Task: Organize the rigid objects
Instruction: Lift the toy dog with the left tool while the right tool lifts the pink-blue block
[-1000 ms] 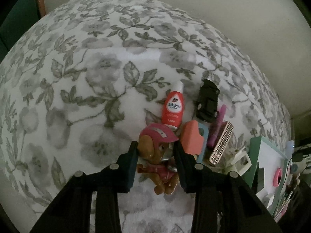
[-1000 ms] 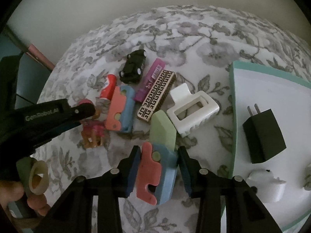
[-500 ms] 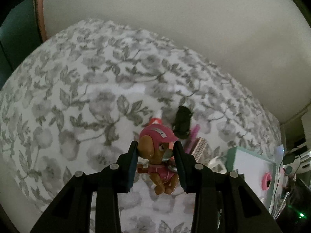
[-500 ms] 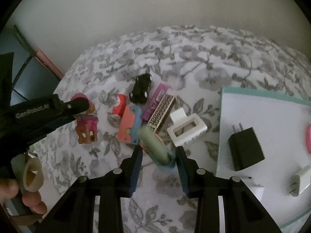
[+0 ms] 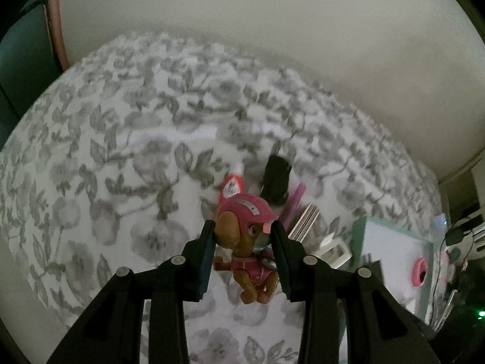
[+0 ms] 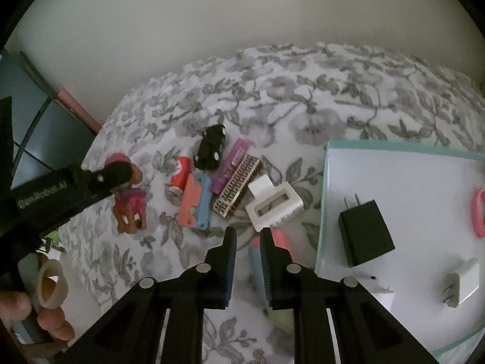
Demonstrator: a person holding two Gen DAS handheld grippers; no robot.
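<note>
— Puppy figure (image 5: 245,245) with the pink helmet: where do you have it?

— It sits clamped between your left gripper's (image 5: 242,236) pads by the head, raised off the floral cloth (image 5: 121,166). From the right wrist camera the same toy (image 6: 130,203) hangs under the black finger, legs toward the cloth.

— And your right gripper (image 6: 247,236)?

— Its jaws are drawn narrow. A blurred pink, blue and green piece (image 6: 272,242) shows at the right finger, but you cannot tell from this view whether it is gripped or lies loose beside it.

— What lies on the cloth?

— A cluster: a black toy car (image 6: 210,147), a small red bottle (image 6: 179,176) beside it, a pink-and-blue block (image 6: 195,204), a purple strip (image 6: 232,165) touching a patterned bar (image 6: 238,186), and a white hair claw clip (image 6: 274,206) nearest the tray.

— The tray?

— A white tray with a teal rim (image 6: 322,194) sits to your right. On it are a black plug adapter (image 6: 365,233), a white plug (image 6: 462,282) and a pink ring (image 6: 479,212) at the far edge. From the left wrist view the tray (image 5: 357,233) is at the right, blurred.
</note>
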